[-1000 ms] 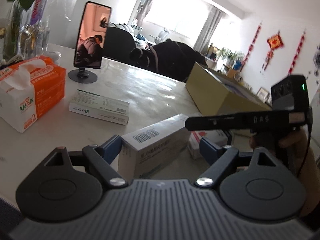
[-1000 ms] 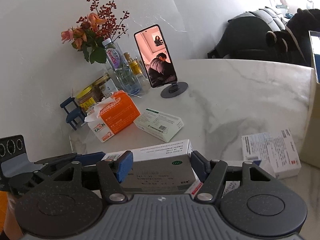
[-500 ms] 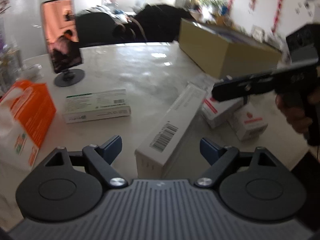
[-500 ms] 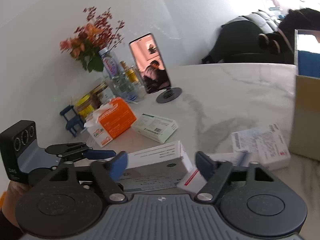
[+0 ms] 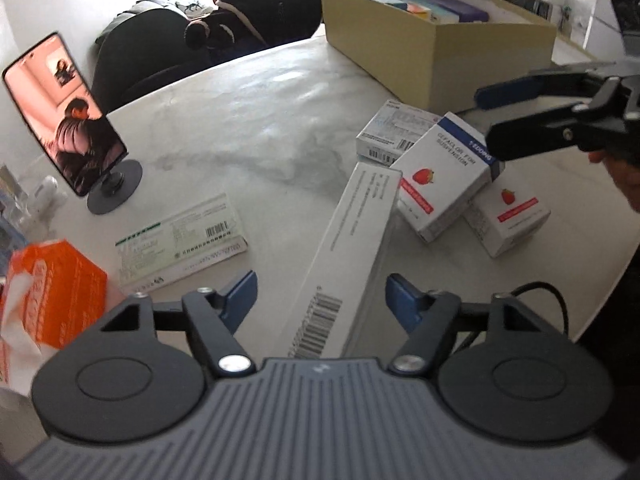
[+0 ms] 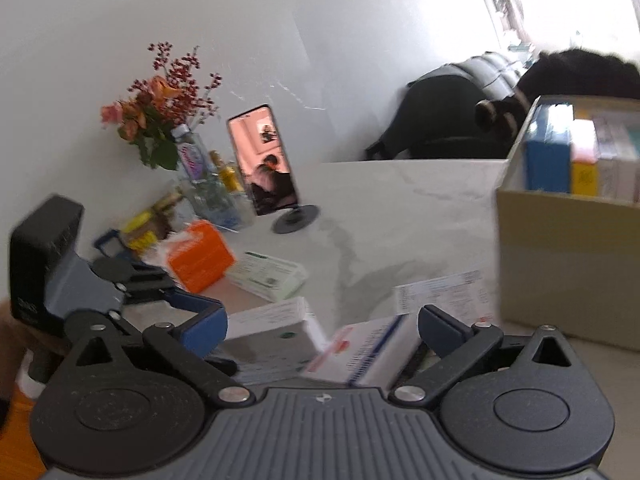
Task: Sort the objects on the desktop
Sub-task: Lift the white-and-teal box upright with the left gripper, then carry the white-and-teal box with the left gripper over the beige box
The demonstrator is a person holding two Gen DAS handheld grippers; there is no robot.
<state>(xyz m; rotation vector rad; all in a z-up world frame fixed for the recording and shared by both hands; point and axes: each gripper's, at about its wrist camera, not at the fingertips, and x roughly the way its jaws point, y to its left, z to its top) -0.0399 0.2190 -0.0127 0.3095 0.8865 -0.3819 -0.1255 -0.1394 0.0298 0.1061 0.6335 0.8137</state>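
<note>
A long white box with a barcode [image 5: 352, 240] lies on the marble table, leaning on a strawberry-print box [image 5: 444, 176]. Its near end sits between the fingers of my left gripper [image 5: 320, 298]. The jaws are closing, with a gap still showing on both sides. My right gripper [image 5: 486, 120] hovers over the strawberry box from the right. In its own view the right gripper [image 6: 322, 328] is opening wide, and the long box [image 6: 272, 328] and the strawberry box [image 6: 360, 352] lie loose below it.
An open cardboard box [image 5: 420, 56] with several packs inside stands at the back right. Nearby lie another strawberry box [image 5: 508, 220], a white box [image 5: 392, 132] and a green-striped box [image 5: 180, 236]. On the left are an orange tissue pack [image 5: 56, 280] and a phone on a stand [image 5: 68, 136].
The right jaws, earlier closed on the long white box, have spread and let it go. The left gripper has rolled and tipped downward, and its fingers have drawn closer around the box's end.
</note>
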